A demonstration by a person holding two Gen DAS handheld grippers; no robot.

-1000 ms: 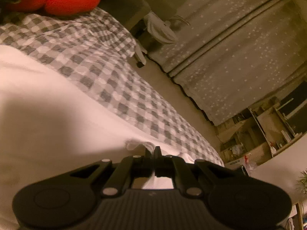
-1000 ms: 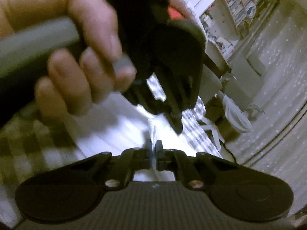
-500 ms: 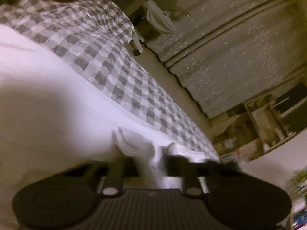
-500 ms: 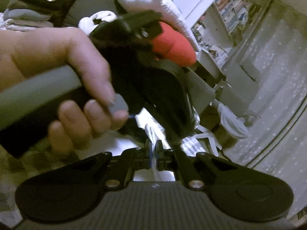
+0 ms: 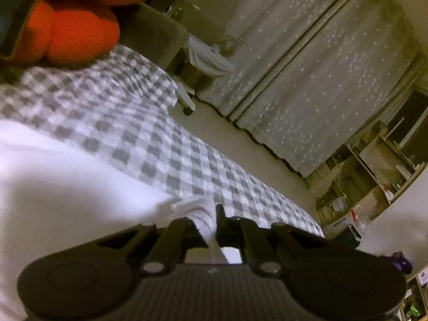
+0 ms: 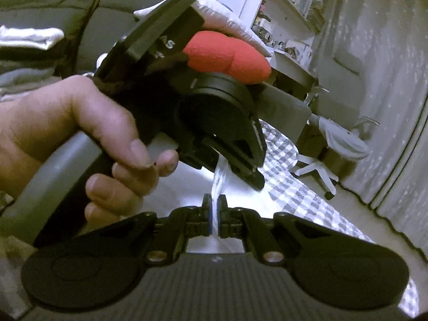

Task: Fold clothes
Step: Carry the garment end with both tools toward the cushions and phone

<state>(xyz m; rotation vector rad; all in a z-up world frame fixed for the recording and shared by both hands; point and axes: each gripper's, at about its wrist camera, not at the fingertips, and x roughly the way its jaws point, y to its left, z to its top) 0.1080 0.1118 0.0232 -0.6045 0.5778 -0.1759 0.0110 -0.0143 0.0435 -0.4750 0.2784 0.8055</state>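
White cloth [image 5: 67,192] lay spread over the checked bedcover [image 5: 139,133], with one gathered edge lifted off it and pinched by both tools. Left gripper [image 5: 214,222] was clenched on a bunched fold of that cloth, which spilled down between its jaws. Right gripper [image 6: 214,214] was likewise clamped on a thin vertical pleat of the same cloth, just below the tip of the left gripper, seen from the right wrist view as a black body slanting down across the middle. A hand [image 6: 80,139] wrapped around the left tool's grey handle filled the left side of that view and hid much of the bed behind it. Beyond the cloth, a red cushion [image 5: 72,24] rested at the head of the bed, beside a grey padded chair [image 5: 152,34]. A white office chair [image 6: 329,155] stood on the pale floor near the star-dotted curtains [image 5: 321,80], and cluttered shelves [image 5: 374,176] stood past the curtains.
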